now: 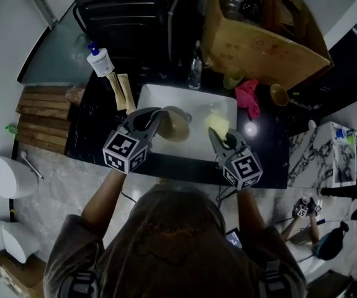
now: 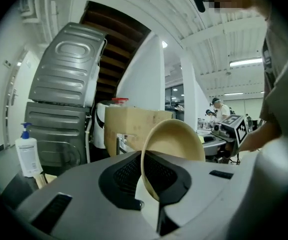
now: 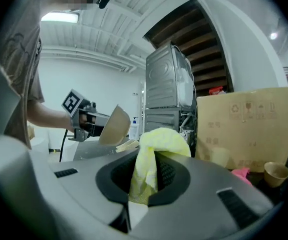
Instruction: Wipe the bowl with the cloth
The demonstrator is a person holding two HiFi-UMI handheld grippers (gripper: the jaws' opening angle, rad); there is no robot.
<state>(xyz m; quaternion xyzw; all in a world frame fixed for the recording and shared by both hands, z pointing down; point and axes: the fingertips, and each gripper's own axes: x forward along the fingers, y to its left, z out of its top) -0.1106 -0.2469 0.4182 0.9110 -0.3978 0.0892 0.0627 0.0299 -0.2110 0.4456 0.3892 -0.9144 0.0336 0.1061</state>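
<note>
Bowl (image 1: pixel 175 124) is held tilted above the white basin (image 1: pixel 166 93), its rim clamped in the left gripper (image 1: pixel 157 117); wiping is judged not yet begun.
The yellow cloth (image 1: pixel 216 123), pinched in the right gripper (image 1: pixel 221 136), is seen just right of the bowl and must next be pressed inside it. A cardboard box (image 1: pixel 259 45) far behind, a pink rag (image 1: pixel 248 98) and, seemingly, a small cup (image 1: pixel 279 94) lie well clear.

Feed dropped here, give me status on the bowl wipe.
Left gripper shut on bowl rim. Right gripper shut on yellow cloth. Both held over the sink, cloth not touching bowl.
</note>
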